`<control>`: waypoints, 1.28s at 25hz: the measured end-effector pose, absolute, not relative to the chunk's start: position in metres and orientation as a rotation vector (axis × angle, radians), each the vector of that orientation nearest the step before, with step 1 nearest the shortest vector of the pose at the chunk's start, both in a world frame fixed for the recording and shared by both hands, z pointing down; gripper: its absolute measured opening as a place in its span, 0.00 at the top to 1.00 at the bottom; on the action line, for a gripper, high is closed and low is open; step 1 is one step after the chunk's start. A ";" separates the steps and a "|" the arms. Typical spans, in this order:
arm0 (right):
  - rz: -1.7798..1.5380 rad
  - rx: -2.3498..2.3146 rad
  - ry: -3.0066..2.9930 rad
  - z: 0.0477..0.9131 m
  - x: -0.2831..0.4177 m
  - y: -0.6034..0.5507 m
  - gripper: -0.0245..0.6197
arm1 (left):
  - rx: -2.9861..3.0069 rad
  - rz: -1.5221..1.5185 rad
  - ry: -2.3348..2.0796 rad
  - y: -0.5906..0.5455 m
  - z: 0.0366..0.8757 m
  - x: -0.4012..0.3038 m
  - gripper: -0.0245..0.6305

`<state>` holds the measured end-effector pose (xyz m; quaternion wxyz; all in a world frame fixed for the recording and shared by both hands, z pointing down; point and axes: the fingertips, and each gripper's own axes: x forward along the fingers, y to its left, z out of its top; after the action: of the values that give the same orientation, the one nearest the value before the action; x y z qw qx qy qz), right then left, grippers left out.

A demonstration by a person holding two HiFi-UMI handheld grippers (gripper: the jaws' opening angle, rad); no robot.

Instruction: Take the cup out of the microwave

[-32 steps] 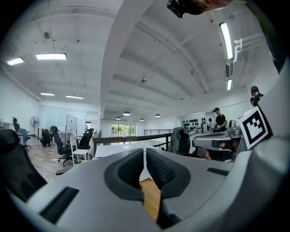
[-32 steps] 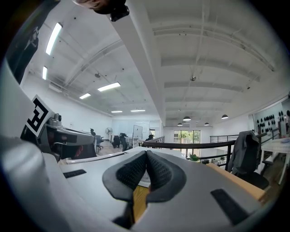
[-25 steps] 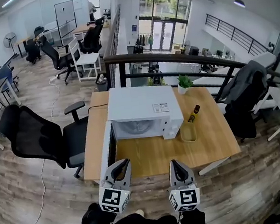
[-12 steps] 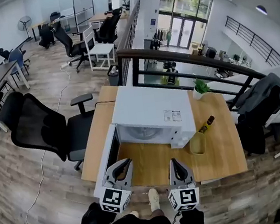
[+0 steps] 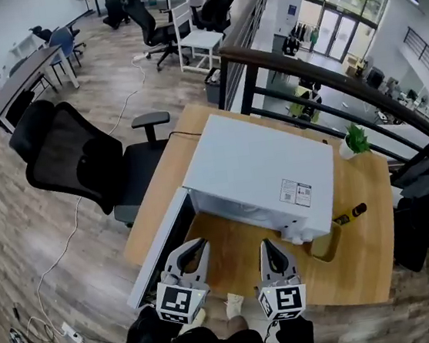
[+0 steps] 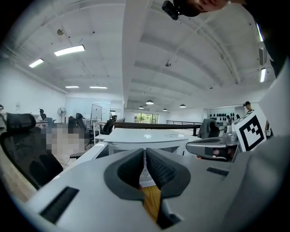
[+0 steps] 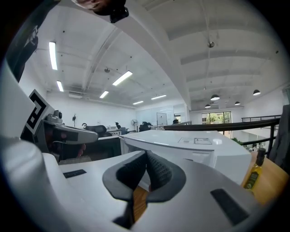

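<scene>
A white microwave (image 5: 265, 172) stands on the wooden table (image 5: 366, 265) with its door (image 5: 158, 253) swung open to the left. Its inside is hidden from the head view. A yellowish cup (image 5: 326, 243) stands on the table just right of the microwave. My left gripper (image 5: 195, 245) hangs shut and empty over the table's front edge, beside the open door. My right gripper (image 5: 268, 244) is shut and empty too, in front of the microwave. In the left gripper view the left gripper (image 6: 145, 152) points at the microwave (image 6: 147, 136). The right gripper (image 7: 146, 155) faces the microwave (image 7: 190, 145) as well.
A dark bottle (image 5: 353, 211) stands behind the cup and shows as the bottle (image 7: 253, 174) at the right. A small plant (image 5: 356, 140) sits at the table's far right corner. A black office chair (image 5: 82, 164) stands left of the table, a black railing (image 5: 319, 76) behind it.
The head view has swung closer and steeper over the table. Both grippers, still shut, have come forward over the table's front edge toward the microwave. Nothing was taken hold of.
</scene>
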<state>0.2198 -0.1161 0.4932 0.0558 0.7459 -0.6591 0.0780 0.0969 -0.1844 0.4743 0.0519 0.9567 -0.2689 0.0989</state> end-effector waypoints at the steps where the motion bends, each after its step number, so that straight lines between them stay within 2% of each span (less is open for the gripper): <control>1: 0.249 2.244 -2.016 0.500 0.224 -0.124 0.94 | 2.898 0.305 -0.837 -0.189 0.480 0.101 0.91; 16: 0.427 2.008 -2.160 0.593 0.245 -0.205 0.93 | 2.745 0.340 -1.071 -0.239 0.542 0.117 0.91; 17: 0.439 1.989 -2.172 0.599 0.244 -0.209 0.85 | 2.738 0.338 -1.080 -0.240 0.545 0.118 0.91; 18: 0.450 1.974 -2.182 0.604 0.244 -0.214 0.82 | 2.729 0.336 -1.090 -0.242 0.548 0.119 0.91; 23: 0.481 1.911 -2.226 0.620 0.241 -0.235 0.74 | 2.693 0.325 -1.133 -0.246 0.557 0.116 0.91; 27: 0.510 1.878 -2.245 0.632 0.241 -0.249 0.64 | 2.675 0.314 -1.159 -0.247 0.564 0.114 0.91; 32: 0.515 1.829 -2.262 0.643 0.237 -0.262 0.61 | 2.644 0.322 -1.195 -0.248 0.571 0.108 0.91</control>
<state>0.2373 -0.2621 0.6435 0.0934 0.6164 -0.7624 0.1736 0.1081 -0.2483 0.5714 0.1107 0.9001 -0.4069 0.1094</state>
